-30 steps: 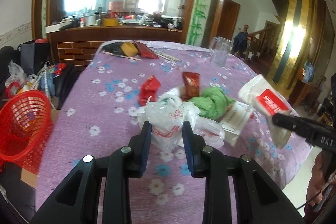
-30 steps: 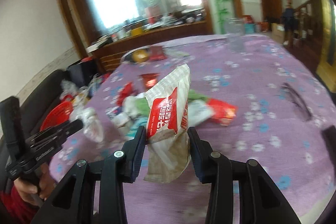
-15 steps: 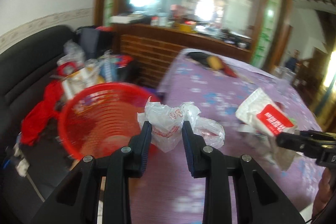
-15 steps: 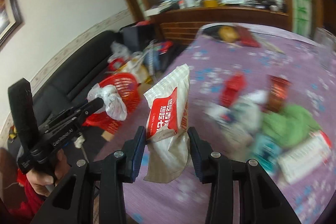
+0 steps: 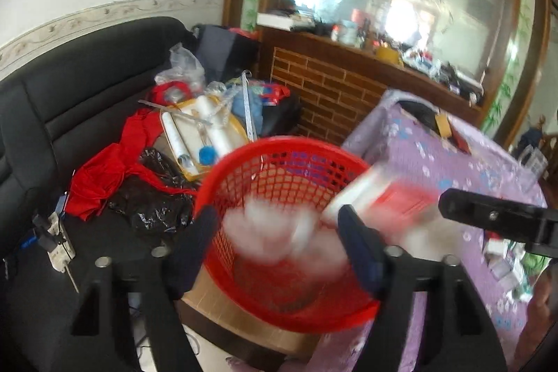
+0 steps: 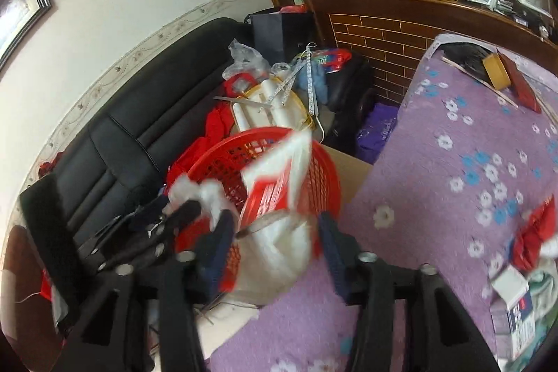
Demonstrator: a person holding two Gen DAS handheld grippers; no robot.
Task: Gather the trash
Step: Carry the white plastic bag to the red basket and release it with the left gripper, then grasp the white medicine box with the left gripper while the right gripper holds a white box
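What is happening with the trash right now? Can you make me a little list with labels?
left gripper: jaws wide apart, over the red basket
white plastic bag: blurred, loose between the open fingers, above the basket's inside
right gripper: jaws wide apart, beside the basket
red and white packet: blurred, tilted at the basket's rim, no longer pinched
basket spot: on a cardboard box next to the purple flowered table
still on the table: red wrapper, small box

Red basket (image 5: pixel 286 162) is glossy plastic mesh, tablecloth (image 6: pixel 453 183) matt flowery purple cloth, sofa (image 5: pixel 69 100) at left smooth black leather-look, crinkly plastic bag (image 5: pixel 275 229).
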